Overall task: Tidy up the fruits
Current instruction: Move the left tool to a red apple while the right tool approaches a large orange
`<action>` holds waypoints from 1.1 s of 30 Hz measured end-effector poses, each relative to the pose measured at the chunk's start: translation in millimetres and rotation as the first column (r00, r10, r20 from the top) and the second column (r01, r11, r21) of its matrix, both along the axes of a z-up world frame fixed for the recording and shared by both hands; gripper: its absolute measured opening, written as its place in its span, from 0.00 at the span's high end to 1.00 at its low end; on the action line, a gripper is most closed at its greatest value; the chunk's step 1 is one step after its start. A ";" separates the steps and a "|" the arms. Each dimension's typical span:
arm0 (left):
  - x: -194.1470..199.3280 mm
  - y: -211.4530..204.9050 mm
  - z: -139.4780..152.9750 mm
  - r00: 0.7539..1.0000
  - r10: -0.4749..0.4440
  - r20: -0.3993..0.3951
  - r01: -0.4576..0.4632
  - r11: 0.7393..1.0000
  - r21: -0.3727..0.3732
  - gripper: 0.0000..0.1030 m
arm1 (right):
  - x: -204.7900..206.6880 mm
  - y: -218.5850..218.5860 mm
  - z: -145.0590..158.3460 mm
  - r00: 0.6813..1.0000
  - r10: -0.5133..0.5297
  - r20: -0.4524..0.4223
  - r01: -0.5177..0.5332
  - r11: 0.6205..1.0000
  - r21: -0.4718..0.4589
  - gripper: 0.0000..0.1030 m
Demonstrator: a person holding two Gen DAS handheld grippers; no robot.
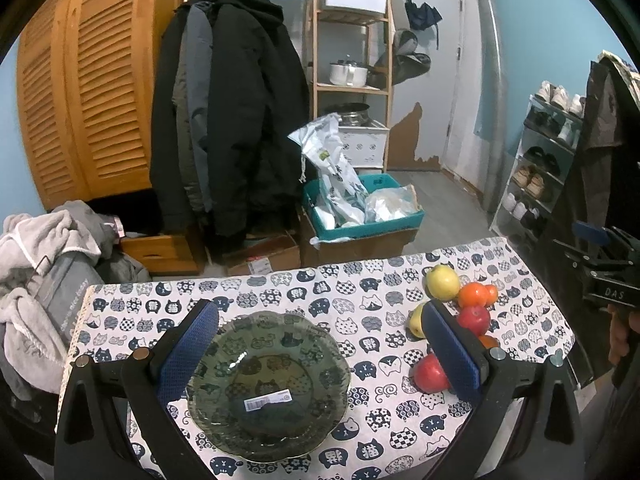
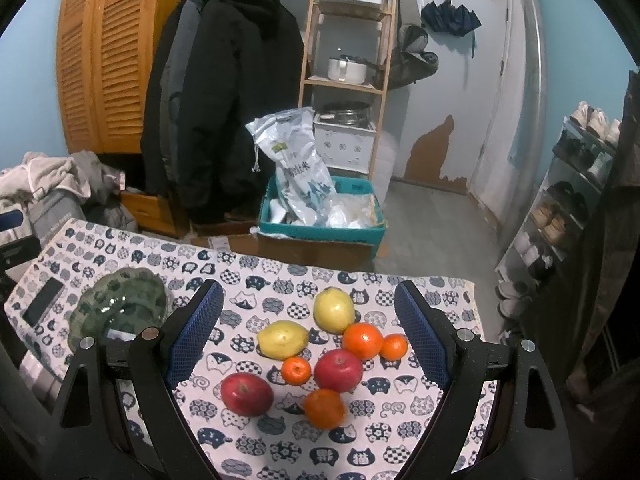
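A smoked-glass bowl [image 1: 267, 385] sits empty on the cat-print tablecloth [image 1: 360, 292], between the open fingers of my left gripper [image 1: 316, 352]. The fruit lies in a cluster to its right: two red apples [image 2: 247, 394] [image 2: 338, 370], a lemon [image 2: 282, 339], a yellow-green pear [image 2: 333, 310] and several oranges [image 2: 362, 341]. My right gripper [image 2: 308, 344] is open and empty, hovering above the fruit cluster. The bowl also shows in the right wrist view [image 2: 120, 312], left of the fruit.
A black phone [image 2: 43, 300] lies on the table's left end beside the bowl. Past the table's far edge stand a teal crate of bags [image 2: 320, 220], cardboard boxes, hanging coats [image 1: 228, 120] and a wooden shelf. A shoe rack [image 2: 568, 208] is at right.
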State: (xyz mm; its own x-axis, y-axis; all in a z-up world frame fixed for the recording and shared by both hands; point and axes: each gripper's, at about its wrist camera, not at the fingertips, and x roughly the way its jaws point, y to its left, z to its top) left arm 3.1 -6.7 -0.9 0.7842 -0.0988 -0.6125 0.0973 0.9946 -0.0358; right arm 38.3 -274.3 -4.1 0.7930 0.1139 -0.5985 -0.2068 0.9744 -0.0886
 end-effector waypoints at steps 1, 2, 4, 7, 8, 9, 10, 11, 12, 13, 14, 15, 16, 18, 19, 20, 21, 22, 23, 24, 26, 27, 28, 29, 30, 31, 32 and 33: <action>1.4 -1.0 -1.6 1.000 -0.004 -0.008 0.004 1.000 -0.002 0.01 | 2.0 -0.8 -0.2 1.000 -0.002 -0.005 0.002 1.000 -0.003 0.16; 3.3 -2.2 -3.2 1.000 -0.009 -0.018 0.009 1.000 -0.007 0.01 | 3.0 -2.2 -0.8 1.000 -0.005 -0.008 0.005 1.000 -0.005 0.16; 6.8 -5.0 -6.3 0.999 -0.024 -0.037 0.023 1.000 -0.016 0.01 | 4.6 -5.8 -1.9 1.000 -0.011 -0.013 0.011 1.000 -0.006 0.16; 10.7 -10.7 -10.3 0.998 -0.045 -0.055 0.044 0.999 -0.013 0.01 | 7.4 -12.8 -2.0 1.000 -0.019 -0.021 0.019 1.000 -0.001 0.16; 12.2 -13.2 -11.6 0.997 -0.053 -0.061 0.052 0.999 -0.011 0.01 | 8.7 -15.2 -2.2 0.999 -0.021 -0.025 0.021 1.000 0.003 0.16; 14.0 -16.1 -12.8 0.996 -0.061 -0.071 0.061 0.998 -0.009 0.01 | 10.0 -17.4 -2.4 0.999 -0.024 -0.031 0.024 1.000 0.008 0.16; 15.2 -18.4 -13.9 0.994 -0.070 -0.080 0.069 0.998 -0.009 0.01 | 11.3 -20.3 -2.9 0.999 -0.027 -0.037 0.028 1.000 0.015 0.16; 17.0 -21.8 -15.3 0.993 -0.081 -0.092 0.080 0.997 -0.010 0.01 | 12.7 -21.9 -3.7 0.999 -0.029 -0.044 0.030 0.999 0.021 0.16; 17.9 -24.2 -16.6 0.991 -0.087 -0.099 0.087 0.996 -0.009 0.01 | 14.1 -24.4 -4.4 0.998 -0.030 -0.052 0.031 0.999 0.028 0.16; 19.0 -26.5 -17.8 0.990 -0.092 -0.105 0.092 0.996 -0.007 0.01 | 15.7 -25.9 -4.9 0.998 -0.029 -0.060 0.031 0.999 0.032 0.16; 20.1 -29.6 -19.1 0.989 -0.100 -0.113 0.100 0.995 -0.006 0.01 | 17.2 -28.3 -5.3 0.997 -0.029 -0.066 0.031 0.999 0.033 0.16; 21.1 -31.5 -20.0 0.987 -0.107 -0.120 0.108 0.994 -0.006 0.01 | 18.2 -29.8 -5.7 0.997 -0.031 -0.070 0.033 0.999 0.033 0.16; 22.3 -33.5 -20.7 0.986 -0.113 -0.126 0.113 0.994 -0.006 0.01 | 19.8 -31.7 -6.1 0.997 -0.031 -0.075 0.034 0.999 0.034 0.16; 25.9 -37.5 -21.5 0.982 -0.124 -0.143 0.124 0.992 -0.014 0.01 | 22.8 -34.5 -7.5 0.996 -0.029 -0.087 0.032 0.999 0.038 0.16; 27.7 -39.0 -21.5 0.980 -0.129 -0.149 0.127 0.992 -0.021 0.01 | 25.5 -36.6 -9.2 0.995 -0.029 -0.097 0.034 0.999 0.042 0.16; 29.8 -41.1 -20.9 0.978 -0.136 -0.156 0.133 0.991 -0.031 0.01 | 27.9 -38.4 -11.0 0.993 -0.026 -0.111 0.031 0.998 0.048 0.16; 31.8 -43.4 -20.3 0.977 -0.139 -0.161 0.136 0.990 -0.034 0.01 | 30.0 -40.2 -12.7 0.992 -0.023 -0.122 0.030 0.998 0.056 0.16; 34.1 -46.4 -19.5 0.976 -0.145 -0.165 0.141 0.989 -0.037 0.01 | 32.6 -42.7 -14.8 0.991 -0.023 -0.134 0.032 0.997 0.067 0.16; 35.6 -48.7 -19.4 0.975 -0.148 -0.167 0.145 0.989 -0.035 0.01 | 34.9 -44.7 -16.9 0.989 -0.021 -0.146 0.032 0.997 0.077 0.16; 37.6 -52.8 -19.0 0.973 -0.153 -0.171 0.151 0.988 -0.030 0.01 | 36.8 -46.0 -19.1 0.988 -0.019 -0.155 0.032 0.996 0.084 0.16; 41.8 -61.7 -19.0 0.969 -0.170 -0.181 0.169 0.985 -0.021 0.01 | 40.8 -50.3 -24.3 0.984 -0.021 -0.176 0.039 0.995 0.094 0.16; 44.4 -65.1 -19.8 0.966 -0.175 -0.189 0.174 0.984 -0.020 0.01 | 42.5 -51.5 -26.9 0.983 -0.025 -0.184 0.043 0.994 0.096 0.16; 48.0 -69.9 -20.6 0.963 -0.181 -0.199 0.180 0.983 -0.023 0.01 | 44.8 -52.7 -29.6 0.980 -0.028 -0.195 0.047 0.994 0.096 0.16; 51.3 -73.1 -21.7 0.962 -0.183 -0.204 0.182 0.983 -0.025 0.01 | 46.4 -54.1 -31.7 0.979 -0.032 -0.201 0.052 0.994 0.095 0.16; 54.4 -76.6 -22.1 0.961 -0.185 -0.207 0.184 0.983 -0.026 0.01 | 48.1 -55.0 -33.1 0.978 -0.035 -0.206 0.056 0.994 0.094 0.16; 58.2 -80.6 -22.9 0.959 -0.189 -0.211 0.187 0.982 -0.025 0.01 | 49.7 -55.9 -34.8 0.977 -0.037 -0.211 0.058 0.994 0.093 0.16; 63.5 -86.0 -23.6 0.956 -0.194 -0.221 0.193 0.981 -0.026 0.01 | 51.0 -56.7 -36.2 0.976 -0.041 -0.216 0.062 0.994 0.092 0.16; 66.4 -90.1 -24.5 0.954 -0.198 -0.224 0.197 0.980 -0.028 0.01 | 52.1 -57.7 -37.4 0.975 -0.044 -0.220 0.065 0.994 0.092 0.16</action>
